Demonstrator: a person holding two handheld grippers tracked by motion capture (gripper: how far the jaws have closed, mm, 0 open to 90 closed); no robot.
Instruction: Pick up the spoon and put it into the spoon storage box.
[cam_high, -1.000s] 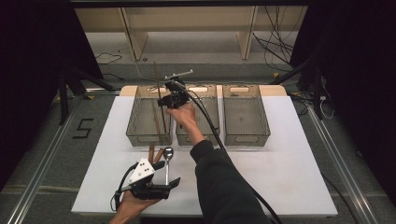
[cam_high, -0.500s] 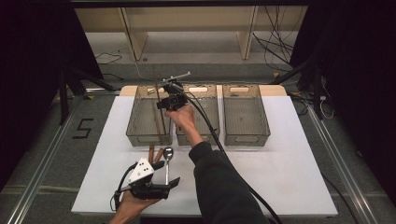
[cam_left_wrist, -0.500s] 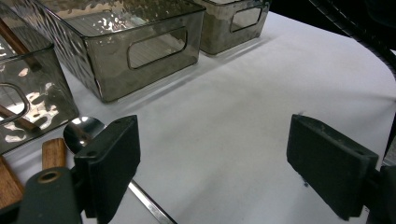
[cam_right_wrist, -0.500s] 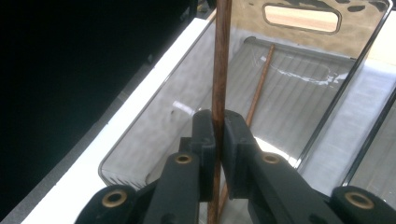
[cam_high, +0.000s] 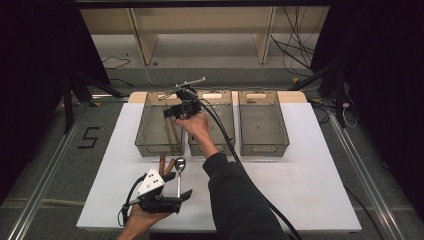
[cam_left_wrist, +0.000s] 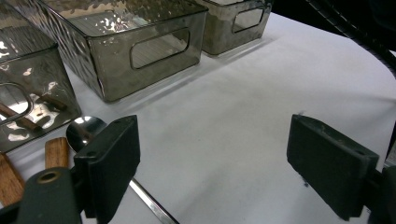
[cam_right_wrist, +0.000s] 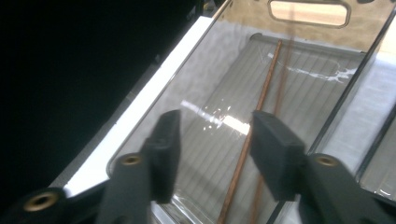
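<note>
My right gripper (cam_high: 173, 112) hangs over the left grey bin (cam_high: 150, 145). Its jaws have just been opening and now stand apart with nothing between them (cam_right_wrist: 217, 149). Two thin brown chopsticks (cam_right_wrist: 259, 109) lie on the bin's floor below. At the front left of the table my left gripper (cam_high: 177, 189) is wide open (cam_left_wrist: 219, 158) and empty. A metal spoon (cam_high: 179, 167) lies just ahead of it, its bowl (cam_left_wrist: 86, 130) beside the left jaw and its handle running under that jaw. Wooden handles (cam_left_wrist: 57, 151) lie left of the spoon.
Three see-through grey bins stand in a row at the back of the white table (cam_high: 300, 180): left, middle (cam_high: 222, 145) and right (cam_high: 264, 145). The right gripper's cable (cam_high: 235, 155) trails over the middle bin and along the forearm.
Both hands have kept their places, the right gripper still over the left bin. Nothing else differs plainly at this distance.
</note>
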